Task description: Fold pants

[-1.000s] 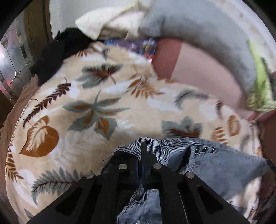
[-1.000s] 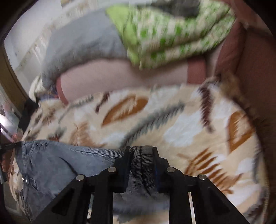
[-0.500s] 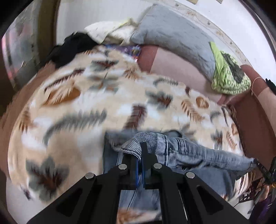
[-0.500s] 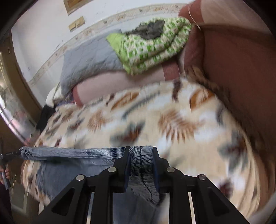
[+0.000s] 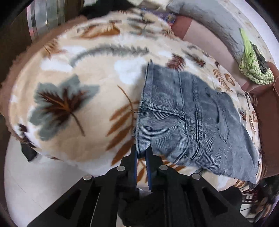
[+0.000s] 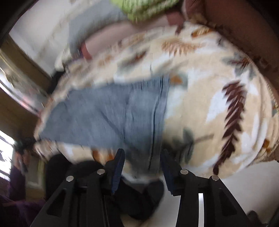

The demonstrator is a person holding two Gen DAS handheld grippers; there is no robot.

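The blue denim pants point(image 5: 188, 122) lie spread flat on the leaf-patterned blanket point(image 5: 73, 83), seams and a back pocket showing. My left gripper point(image 5: 142, 153) is shut on the near left corner of the pants at the bed's front edge. In the blurred right wrist view the pants point(image 6: 111, 115) lie on the blanket point(image 6: 218, 108). My right gripper point(image 6: 142, 162) is open, its jaws wide apart either side of the pants' near edge, holding nothing.
A grey pillow point(image 5: 209, 19) and a green patterned cloth point(image 5: 252, 62) sit at the head of the bed. Black clothing point(image 5: 104, 8) lies at the far left corner. A brown bed frame point(image 5: 268, 125) borders the right. White floor point(image 5: 34, 183) lies below the bed's edge.
Both grippers lowered the pants from mid-air onto the blanket, where they now lie flat. My right gripper has opened and let go of the fabric. The left still grips.
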